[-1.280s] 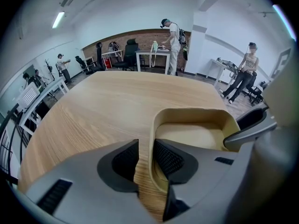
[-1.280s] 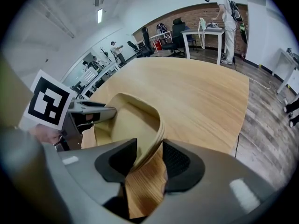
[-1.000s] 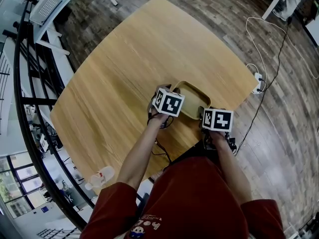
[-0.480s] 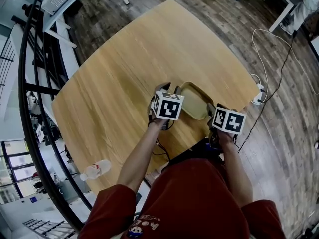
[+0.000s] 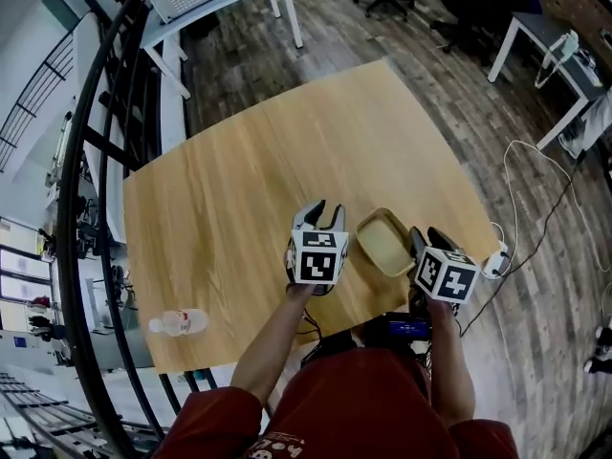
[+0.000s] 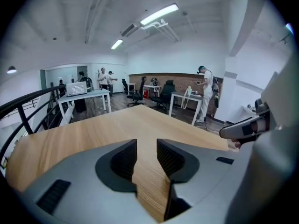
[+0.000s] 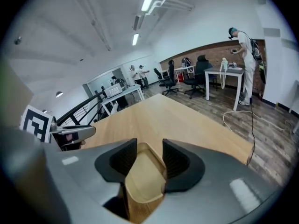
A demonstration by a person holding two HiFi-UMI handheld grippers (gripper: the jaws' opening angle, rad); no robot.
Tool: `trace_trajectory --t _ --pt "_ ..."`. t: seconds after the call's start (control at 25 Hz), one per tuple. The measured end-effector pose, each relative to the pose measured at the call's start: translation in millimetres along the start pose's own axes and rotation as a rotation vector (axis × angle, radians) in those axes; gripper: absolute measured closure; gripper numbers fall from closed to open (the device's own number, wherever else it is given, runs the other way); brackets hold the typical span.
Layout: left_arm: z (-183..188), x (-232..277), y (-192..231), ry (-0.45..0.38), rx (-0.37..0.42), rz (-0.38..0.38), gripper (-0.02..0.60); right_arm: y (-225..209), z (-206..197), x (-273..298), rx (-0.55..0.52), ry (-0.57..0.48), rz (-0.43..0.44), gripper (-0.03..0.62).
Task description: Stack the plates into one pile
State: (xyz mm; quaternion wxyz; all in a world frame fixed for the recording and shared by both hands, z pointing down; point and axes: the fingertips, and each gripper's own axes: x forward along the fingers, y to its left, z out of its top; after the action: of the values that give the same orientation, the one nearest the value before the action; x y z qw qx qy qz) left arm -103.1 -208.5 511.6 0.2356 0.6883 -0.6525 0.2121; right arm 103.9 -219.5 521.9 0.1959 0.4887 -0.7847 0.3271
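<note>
- Two grippers are held over the wooden bench [image 5: 229,189].
- Left gripper [image 5: 323,214]: fingers apart, with only bare bench wood between them.
- The beige plates [image 5: 385,244] lie together on the bench between the grippers, near its front edge.
- Right gripper [image 5: 429,239]: fingers apart and gripping nothing, with the plates visible through the gap.
</note>
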Motion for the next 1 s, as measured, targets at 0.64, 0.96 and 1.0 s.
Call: trace_trajectory --t 0.64,0.96,1.0 --pt "90 -163 61 -0.407 -0.118 0.303 0.446 125 145 -56 -0.308 -0.353 0.359 0.414" --pt "114 -243 87 -0.554 -0.059 0.480 0.457 189 181 -84 -0.353 -0.509 0.555 0.414" --pt "118 -254 88 -0.580 -0.052 0.492 0.457 195 182 -89 -0.367 -0.524 0.571 0.414"
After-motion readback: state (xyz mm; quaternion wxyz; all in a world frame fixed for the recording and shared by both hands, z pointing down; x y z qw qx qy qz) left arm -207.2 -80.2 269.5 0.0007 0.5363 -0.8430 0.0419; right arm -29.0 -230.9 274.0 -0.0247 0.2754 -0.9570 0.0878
